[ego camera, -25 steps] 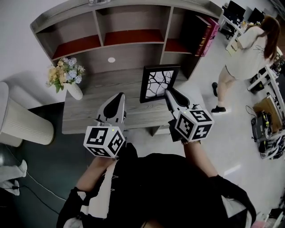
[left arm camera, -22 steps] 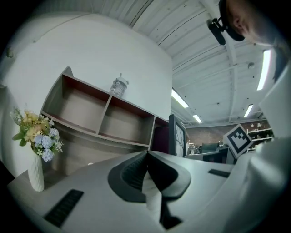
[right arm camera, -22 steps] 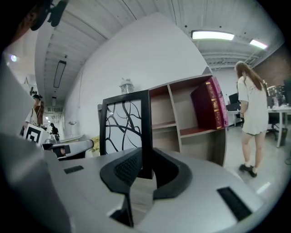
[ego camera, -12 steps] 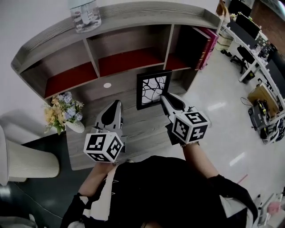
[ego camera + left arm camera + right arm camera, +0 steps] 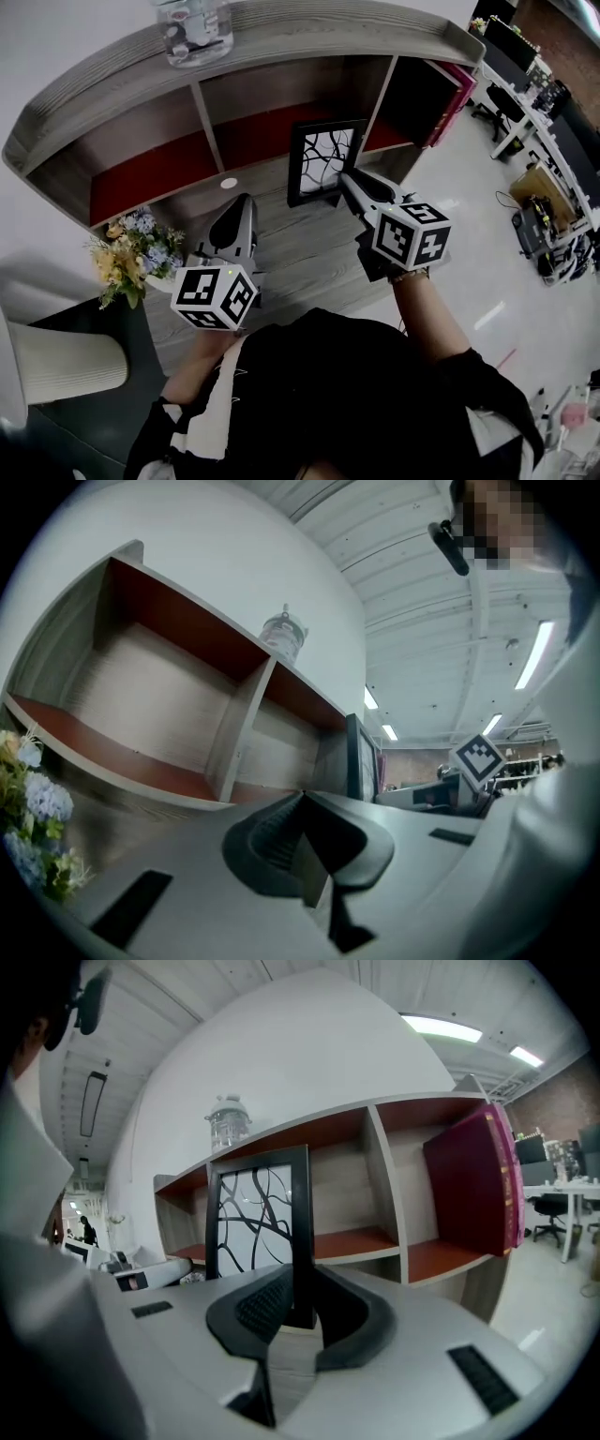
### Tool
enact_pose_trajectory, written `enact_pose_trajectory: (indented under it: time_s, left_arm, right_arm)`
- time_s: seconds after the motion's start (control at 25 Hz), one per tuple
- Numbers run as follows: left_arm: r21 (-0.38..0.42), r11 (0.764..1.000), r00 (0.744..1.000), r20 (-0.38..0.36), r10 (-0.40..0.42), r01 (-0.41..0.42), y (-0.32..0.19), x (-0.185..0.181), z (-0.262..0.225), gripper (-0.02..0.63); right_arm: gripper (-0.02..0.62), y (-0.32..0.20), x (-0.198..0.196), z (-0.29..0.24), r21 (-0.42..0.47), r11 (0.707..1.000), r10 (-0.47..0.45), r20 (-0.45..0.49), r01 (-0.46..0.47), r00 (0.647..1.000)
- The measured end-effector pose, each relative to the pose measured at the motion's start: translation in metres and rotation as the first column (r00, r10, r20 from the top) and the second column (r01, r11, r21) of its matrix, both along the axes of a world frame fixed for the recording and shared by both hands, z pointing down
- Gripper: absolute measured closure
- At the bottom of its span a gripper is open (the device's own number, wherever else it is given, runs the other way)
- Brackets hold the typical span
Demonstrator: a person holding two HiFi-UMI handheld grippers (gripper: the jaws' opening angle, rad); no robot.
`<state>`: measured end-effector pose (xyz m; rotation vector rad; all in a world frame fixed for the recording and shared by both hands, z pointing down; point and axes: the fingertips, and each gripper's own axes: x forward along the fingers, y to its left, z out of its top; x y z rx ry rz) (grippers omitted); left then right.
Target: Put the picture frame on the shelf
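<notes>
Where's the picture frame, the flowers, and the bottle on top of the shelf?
picture frame (image 5: 325, 161), head view, on the white branch-patterned middle.
flowers (image 5: 131, 255), head view, on the middle of the bunch.
bottle (image 5: 194, 33), head view, on its clear body.

the shelf (image 5: 281, 42) is showing matt grey wood grain, and smooth reddish boards are lining its compartments. in front of it the picture frame (image 5: 325, 161) is looking matt black around a white paper-like print. the left gripper (image 5: 246, 201) and right gripper (image 5: 346, 178) are wearing smooth matt grey plastic with ribbed dark pads (image 5: 261, 1305). on top of the shelf a clear jar (image 5: 192, 28) is glinting.
</notes>
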<state>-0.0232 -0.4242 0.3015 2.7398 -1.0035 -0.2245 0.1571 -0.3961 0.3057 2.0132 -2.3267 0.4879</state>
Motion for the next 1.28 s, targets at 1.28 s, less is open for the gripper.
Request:
enact_pose_trajectory:
  time_s: [1.28]
  left_arm:
    - [0.005,0.989,0.988,-0.035,0.148,-0.148,-0.037,-0.007,0.018,0.594]
  right_arm:
    - [0.522,-0.107,-0.003,0.019,-0.472,0.882,-0.008,-0.013,0.001,1.000]
